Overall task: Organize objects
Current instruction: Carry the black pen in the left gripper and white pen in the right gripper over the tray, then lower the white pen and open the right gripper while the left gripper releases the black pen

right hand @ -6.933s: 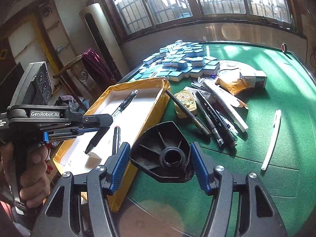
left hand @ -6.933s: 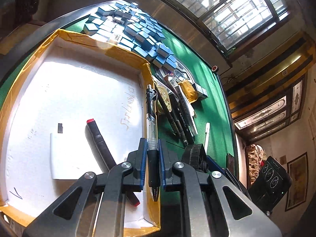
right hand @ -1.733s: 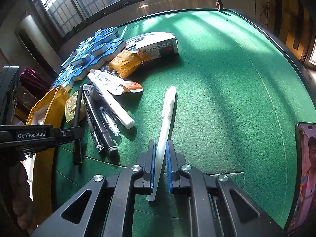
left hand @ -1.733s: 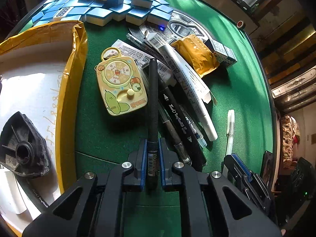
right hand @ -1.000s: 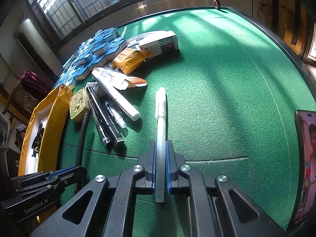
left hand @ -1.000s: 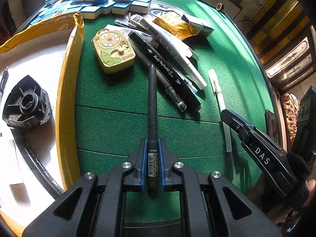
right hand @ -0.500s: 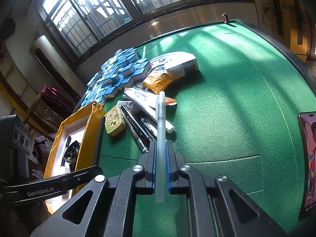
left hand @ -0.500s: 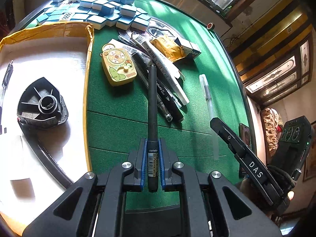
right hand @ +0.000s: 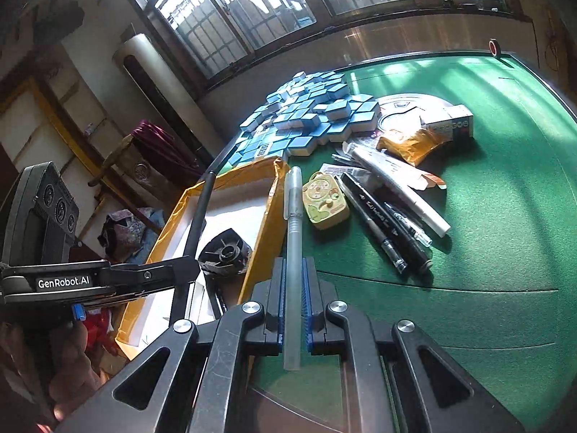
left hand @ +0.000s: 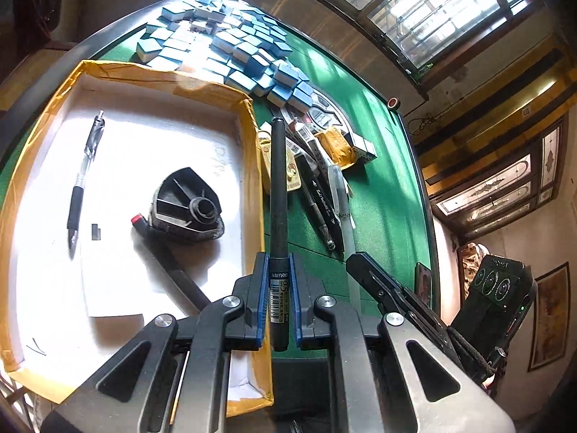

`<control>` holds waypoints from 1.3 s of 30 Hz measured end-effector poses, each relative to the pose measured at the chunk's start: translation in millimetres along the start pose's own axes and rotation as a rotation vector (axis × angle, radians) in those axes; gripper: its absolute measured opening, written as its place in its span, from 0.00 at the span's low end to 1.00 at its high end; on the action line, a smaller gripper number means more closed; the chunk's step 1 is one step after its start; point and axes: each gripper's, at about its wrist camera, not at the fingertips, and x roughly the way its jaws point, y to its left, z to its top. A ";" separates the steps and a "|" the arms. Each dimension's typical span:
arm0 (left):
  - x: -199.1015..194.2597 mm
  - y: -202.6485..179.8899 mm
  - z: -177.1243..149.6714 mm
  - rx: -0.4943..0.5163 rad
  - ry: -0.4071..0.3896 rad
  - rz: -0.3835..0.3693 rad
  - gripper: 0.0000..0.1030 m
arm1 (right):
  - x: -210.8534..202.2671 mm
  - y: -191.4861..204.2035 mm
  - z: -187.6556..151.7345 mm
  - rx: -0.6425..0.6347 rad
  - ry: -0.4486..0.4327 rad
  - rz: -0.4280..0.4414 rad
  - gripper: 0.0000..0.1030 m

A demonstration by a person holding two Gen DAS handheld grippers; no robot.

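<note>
My left gripper (left hand: 277,288) is shut on a black pen (left hand: 278,195) and holds it in the air over the right wall of the yellow-edged box (left hand: 252,166). My right gripper (right hand: 293,303) is shut on a translucent white pen (right hand: 293,223), lifted above the green felt beside the box (right hand: 268,209). The left gripper with its black pen (right hand: 196,216) shows at the left of the right wrist view. Inside the box lie a clear ballpoint pen (left hand: 84,176), a black plastic part (left hand: 187,209) and a red-tipped marker (left hand: 166,256).
On the green table (right hand: 505,216) lie black markers (right hand: 382,223), a yellow toy (right hand: 324,202), a long white tube (right hand: 400,187), an orange pouch (right hand: 411,144), a small carton (right hand: 450,122) and a heap of blue tiles (right hand: 306,119). A phone (left hand: 422,283) lies near the table's right edge.
Both grippers have lifted their pens off the felt and moved left toward the box. The black pen now hangs over the box's right wall.
</note>
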 end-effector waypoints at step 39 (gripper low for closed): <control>-11.1 135.6 -9.1 -0.145 0.036 0.302 0.08 | 84.3 93.8 -53.4 -0.309 0.328 0.057 0.07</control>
